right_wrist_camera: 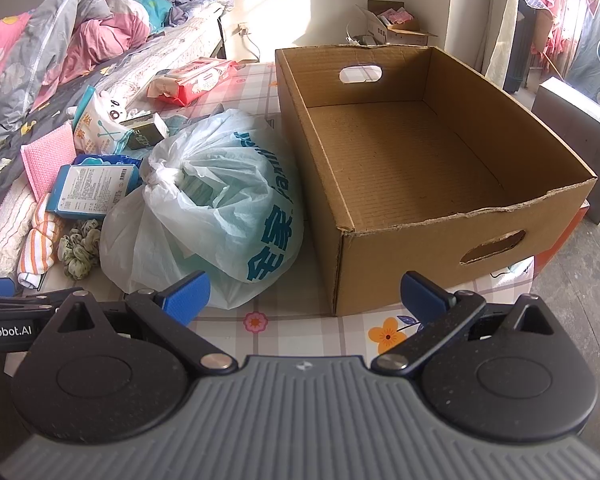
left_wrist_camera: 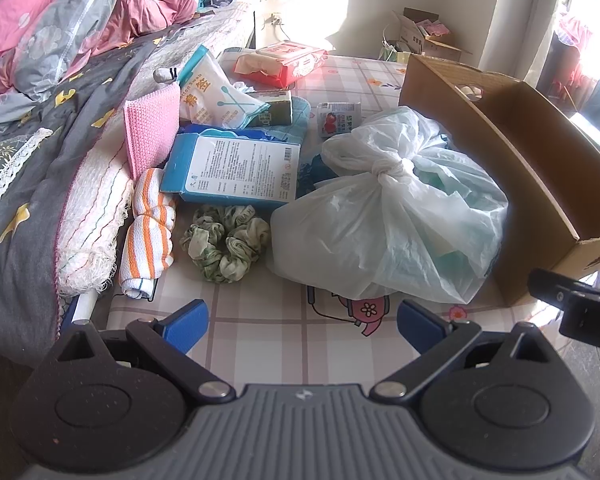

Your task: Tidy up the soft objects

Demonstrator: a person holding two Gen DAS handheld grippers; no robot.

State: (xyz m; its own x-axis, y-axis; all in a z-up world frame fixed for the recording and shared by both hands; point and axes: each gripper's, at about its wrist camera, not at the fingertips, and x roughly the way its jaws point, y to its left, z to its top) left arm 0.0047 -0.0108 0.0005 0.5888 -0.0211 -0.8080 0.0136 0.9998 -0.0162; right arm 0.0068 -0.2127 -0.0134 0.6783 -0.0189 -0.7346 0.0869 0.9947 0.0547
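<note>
**Box still empty, all the soft things still waiting**

Judging by how things lie, the sorting has not begun. The cardboard box (right_wrist_camera: 400,152) stands on the desk (right_wrist_camera: 300,332) with its floor bare: nothing has gone in. Everything soft sits outside it, piled to its left between the box and the bed's quilt (left_wrist_camera: 40,184).

Closest to the box is the knotted plastic bag (left_wrist_camera: 388,208), its side touching or just beside the box wall. Beyond the bag, toward the bed, lie the green scrunchie (left_wrist_camera: 224,244), the orange-striped cloth (left_wrist_camera: 148,232), a pink mesh cloth (left_wrist_camera: 152,128) propped against the bedding, a blue packet (left_wrist_camera: 236,168), a cotton swab pouch (left_wrist_camera: 216,96) and, at the far end, a red wipes pack (left_wrist_camera: 284,60). So the whole job is left, as far as I can judge.

The left tongs (left_wrist_camera: 302,320) are spread wide and hold nothing; they hang over bare desk, with the bag just ahead and a little to the right, the scrunchie just ahead and to the left, neither touched. The right tongs (right_wrist_camera: 304,292) are likewise wide and empty, low at the near edge, with the bag's lower bulge just beyond the left finger and the box's near corner ahead between the fingers. The bag looks the likeliest first pick, being nearest both
</note>
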